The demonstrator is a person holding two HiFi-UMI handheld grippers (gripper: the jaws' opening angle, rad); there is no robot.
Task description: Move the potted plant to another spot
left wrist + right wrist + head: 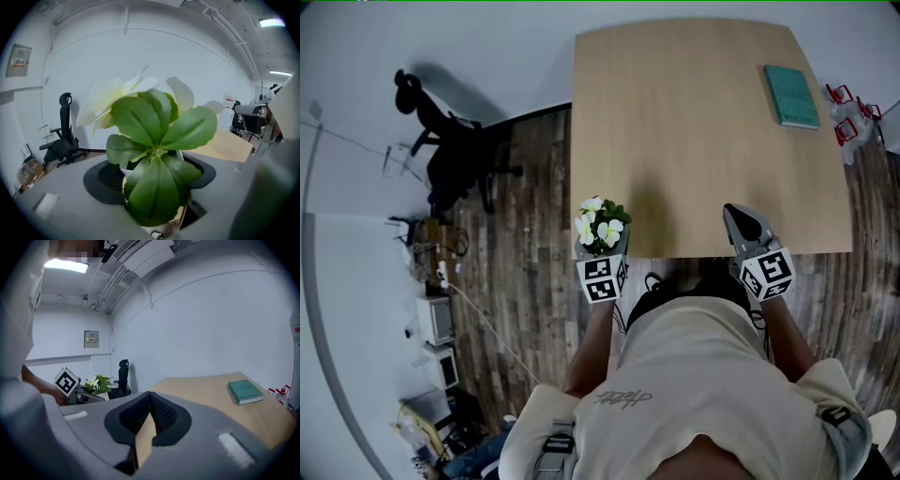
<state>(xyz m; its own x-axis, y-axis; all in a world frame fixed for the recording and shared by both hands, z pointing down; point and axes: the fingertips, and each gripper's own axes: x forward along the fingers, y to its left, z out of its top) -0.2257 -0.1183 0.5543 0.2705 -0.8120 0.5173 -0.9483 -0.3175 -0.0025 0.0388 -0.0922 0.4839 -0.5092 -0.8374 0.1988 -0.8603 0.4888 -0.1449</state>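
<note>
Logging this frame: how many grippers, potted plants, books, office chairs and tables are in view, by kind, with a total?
grippers: 2 (left gripper, right gripper)
potted plant: 1
book: 1
office chair: 1
table: 1
Total: 6

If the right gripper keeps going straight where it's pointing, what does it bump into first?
Probably the bare table top: the right gripper seems to tilt slightly down over it. The green book lies off to its right, out of line.
</note>
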